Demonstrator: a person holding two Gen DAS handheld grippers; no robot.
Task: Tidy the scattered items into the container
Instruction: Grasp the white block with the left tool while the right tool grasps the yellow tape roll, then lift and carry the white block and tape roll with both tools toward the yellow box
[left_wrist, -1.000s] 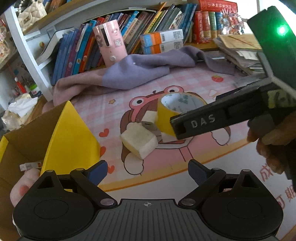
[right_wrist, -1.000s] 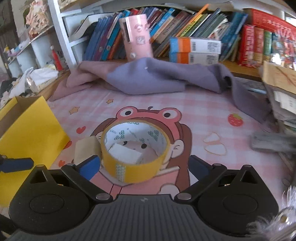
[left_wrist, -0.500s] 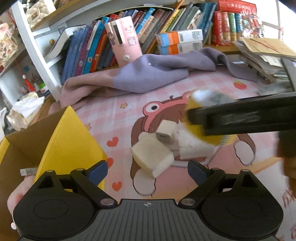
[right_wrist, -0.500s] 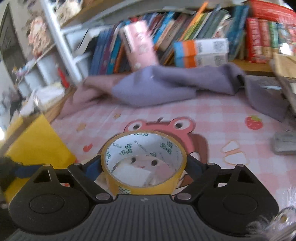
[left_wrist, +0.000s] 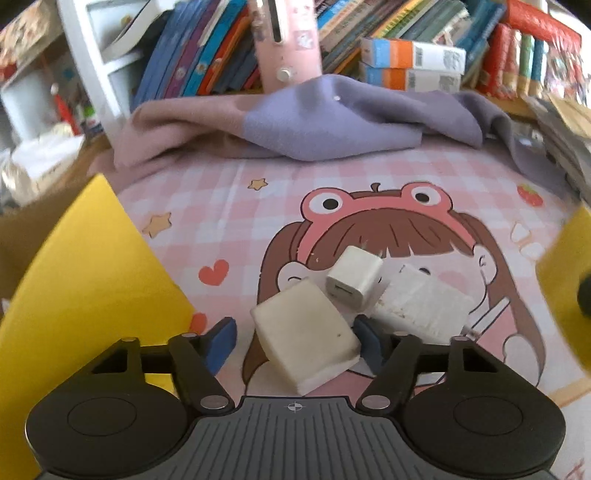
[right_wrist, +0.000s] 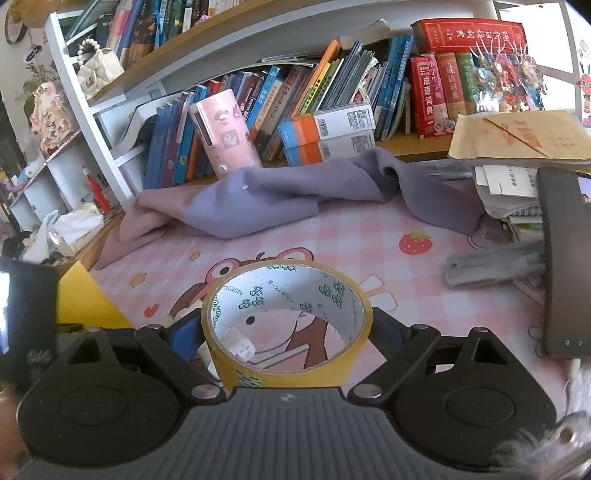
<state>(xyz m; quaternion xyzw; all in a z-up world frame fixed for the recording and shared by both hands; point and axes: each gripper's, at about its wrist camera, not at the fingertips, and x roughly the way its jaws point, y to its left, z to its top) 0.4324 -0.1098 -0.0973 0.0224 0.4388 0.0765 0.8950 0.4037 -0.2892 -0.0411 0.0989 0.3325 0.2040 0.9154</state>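
L gripper (left_wrist: 295, 338) pitched down, jaws just been closing, block between them, R pad touching it, L pad apart. R gripper (right_wrist: 286, 328) clamped on tape roll, jaws wide.

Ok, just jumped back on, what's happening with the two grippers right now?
The right gripper has the yellow tape roll clamped between its fingers, lifted off the pink mat. The left gripper has just been closing around the cream block, next to the two white chargers, but a gap shows at its left finger. The yellow-flapped box waits at the left.
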